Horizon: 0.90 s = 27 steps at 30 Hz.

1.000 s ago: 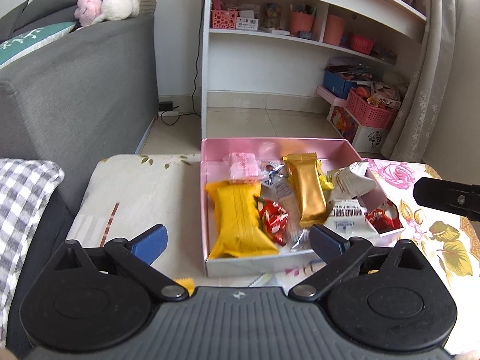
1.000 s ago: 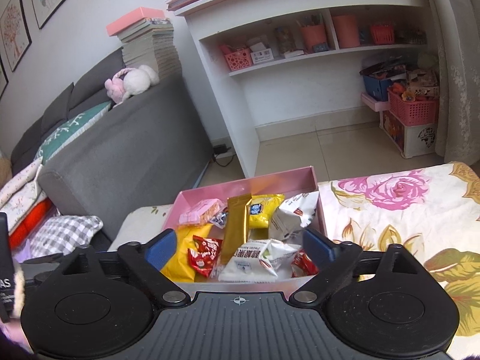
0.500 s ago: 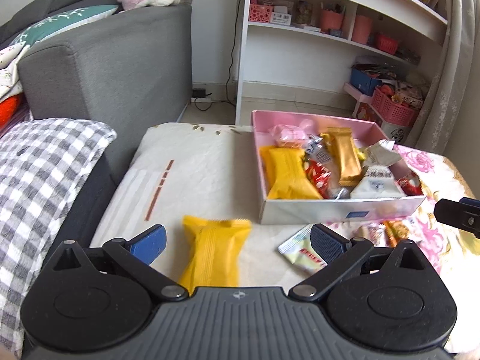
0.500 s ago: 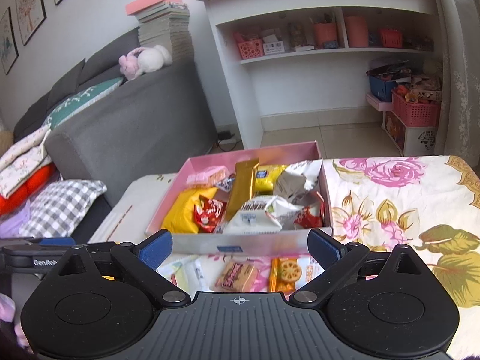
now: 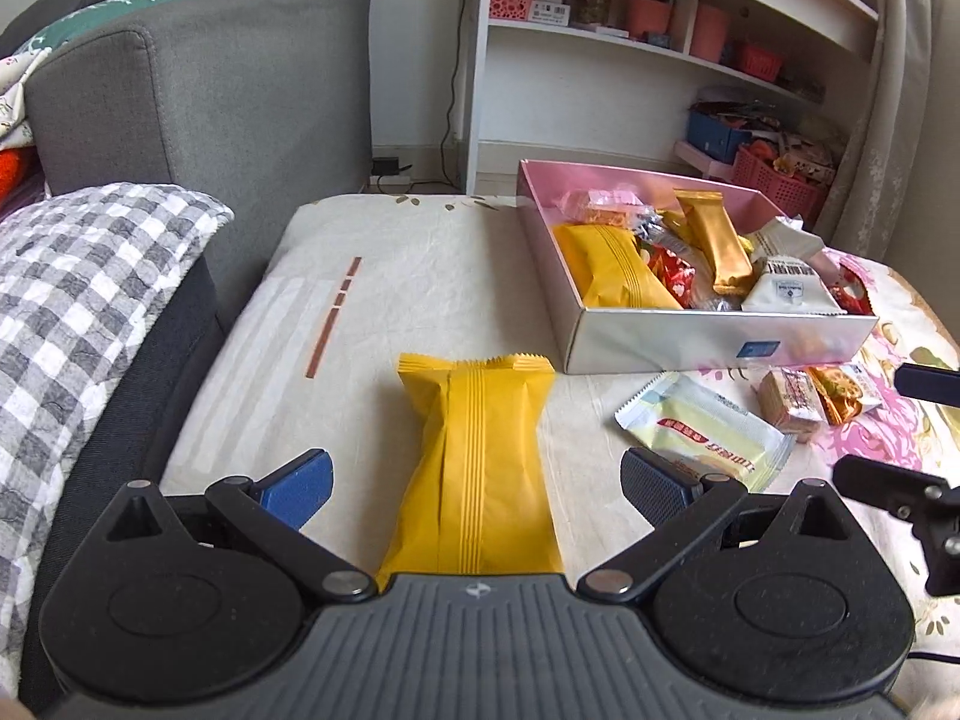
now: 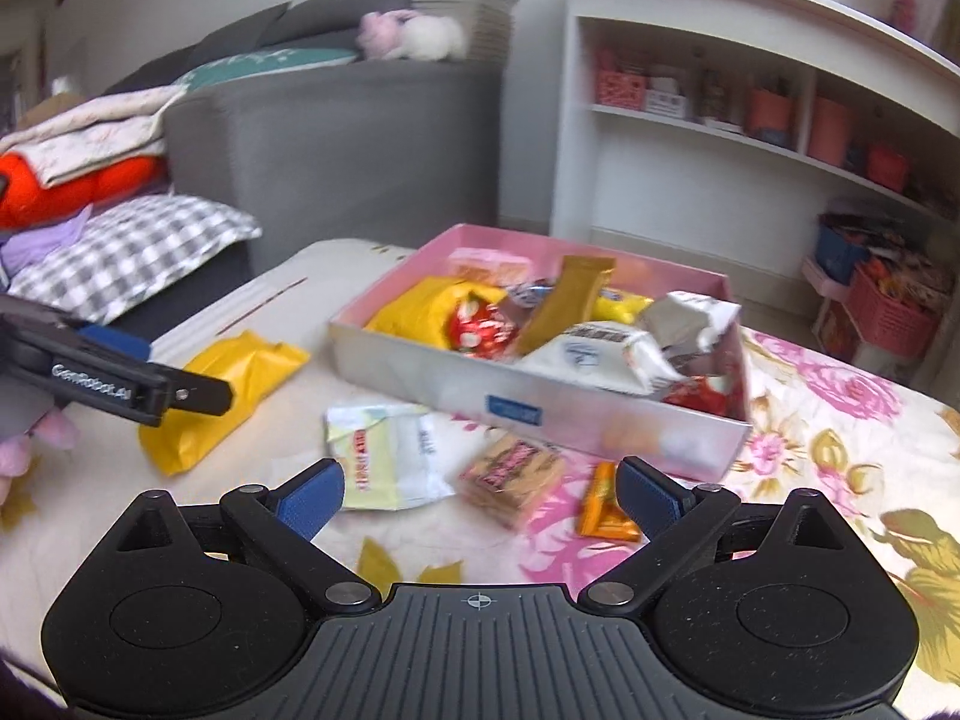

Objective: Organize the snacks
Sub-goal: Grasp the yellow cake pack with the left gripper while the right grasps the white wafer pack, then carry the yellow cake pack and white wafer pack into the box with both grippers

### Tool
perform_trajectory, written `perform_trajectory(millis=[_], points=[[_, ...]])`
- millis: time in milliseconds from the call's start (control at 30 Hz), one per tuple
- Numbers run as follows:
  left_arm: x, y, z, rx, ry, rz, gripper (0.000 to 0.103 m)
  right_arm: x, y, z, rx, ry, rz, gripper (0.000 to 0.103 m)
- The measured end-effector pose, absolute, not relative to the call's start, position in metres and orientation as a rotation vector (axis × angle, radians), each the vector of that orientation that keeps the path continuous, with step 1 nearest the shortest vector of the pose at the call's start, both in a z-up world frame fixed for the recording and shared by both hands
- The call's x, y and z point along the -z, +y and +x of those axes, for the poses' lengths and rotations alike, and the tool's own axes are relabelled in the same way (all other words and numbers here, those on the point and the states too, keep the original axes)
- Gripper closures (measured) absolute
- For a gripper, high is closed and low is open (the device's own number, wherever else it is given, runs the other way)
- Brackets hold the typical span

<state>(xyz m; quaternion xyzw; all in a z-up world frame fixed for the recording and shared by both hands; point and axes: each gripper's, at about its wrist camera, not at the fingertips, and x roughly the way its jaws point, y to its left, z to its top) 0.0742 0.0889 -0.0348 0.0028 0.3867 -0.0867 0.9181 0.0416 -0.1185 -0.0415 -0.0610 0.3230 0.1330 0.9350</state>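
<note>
yellow foil packet [image 5: 480,468] lay flat on the cream cloth [image 5: 384,300], lengthwise between the fingers of the left gripper [image 5: 477,483]. jaws stood wide apart, pads clear of the packet on both sides, gripping nothing. crimped far end of the packet pointed toward the box.

pink box [image 5: 708,333] sat further back and to the right on the same surface, well filled: a second yellow packet [image 5: 618,267] along its left wall, a gold bar wrapper [image 5: 717,237] leaning across the middle, white packets [image 5: 789,291] at the right, red wrappers [image 5: 675,273] between them.

loose items lay just in front of the box's near wall: a pale green-and-white sachet [image 5: 705,435], a small tan biscuit pack [image 5: 789,399], an orange wrapper [image 5: 837,390] beside it.

right gripper [image 6: 480,495] also had its jaws spread, nothing held. in its view the sachet [image 6: 387,456] lay ahead of the left finger, the biscuit pack [image 6: 516,474] near centre, the orange wrapper [image 6: 603,507] close to the right finger. view was blurred; print on the packs unreadable. part of the left gripper's finger crossed the left edge, over the yellow foil packet [image 6: 234,396].

grey sofa [image 5: 228,96] behind, checked cushion [image 5: 78,276] at left, white shelving [image 5: 648,60] at the back.
</note>
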Motion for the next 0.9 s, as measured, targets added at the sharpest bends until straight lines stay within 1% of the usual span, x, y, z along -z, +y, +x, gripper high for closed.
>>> perform_trajectory(millis=[133, 200, 367, 400, 500, 567, 600, 667, 700, 733, 767, 800, 833, 900], points=[[0.041, 0.088, 0.075, 0.199, 0.813, 0.001, 0.005, 0.048, -0.104, 0.046, -0.341, 0.662, -0.138, 0.004], [0.043, 0.089, 0.076, 0.194, 0.824, 0.001, 0.01, 0.051, -0.097, 0.051, -0.372, 0.662, -0.157, 0.004], [0.048, 0.098, 0.082, 0.193, 0.861, -0.058, 0.027, 0.057, -0.089, 0.065, -0.425, 0.688, -0.166, 0.006], [0.049, 0.1, 0.083, 0.194, 0.865, -0.074, 0.028, 0.058, -0.089, 0.068, -0.428, 0.694, -0.164, 0.007], [0.05, 0.103, 0.087, 0.198, 0.879, -0.102, 0.036, 0.062, -0.088, 0.075, -0.426, 0.702, -0.165, 0.007], [0.051, 0.101, 0.089, 0.201, 0.881, -0.101, 0.042, 0.064, -0.087, 0.079, -0.429, 0.714, -0.164, 0.013], [0.051, 0.101, 0.089, 0.201, 0.882, -0.1, 0.043, 0.066, -0.087, 0.081, -0.433, 0.722, -0.162, 0.014], [0.051, 0.1, 0.09, 0.209, 0.883, -0.101, 0.047, 0.069, -0.087, 0.083, -0.439, 0.736, -0.159, 0.021], [0.051, 0.1, 0.091, 0.211, 0.883, -0.102, 0.047, 0.07, -0.085, 0.086, -0.444, 0.748, -0.16, 0.023], [0.051, 0.101, 0.09, 0.211, 0.884, -0.103, 0.048, 0.072, -0.084, 0.087, -0.448, 0.757, -0.161, 0.03], [0.051, 0.101, 0.091, 0.21, 0.885, -0.105, 0.051, 0.074, -0.083, 0.088, -0.447, 0.768, -0.161, 0.038], [0.051, 0.102, 0.091, 0.208, 0.886, -0.106, 0.052, 0.077, -0.083, 0.089, -0.442, 0.781, -0.162, 0.04], [0.051, 0.103, 0.092, 0.207, 0.887, -0.111, 0.051, 0.079, -0.083, 0.09, -0.441, 0.789, -0.164, 0.045], [0.05, 0.104, 0.093, 0.205, 0.888, -0.121, 0.052, 0.081, -0.083, 0.09, -0.434, 0.792, -0.168, 0.047]])
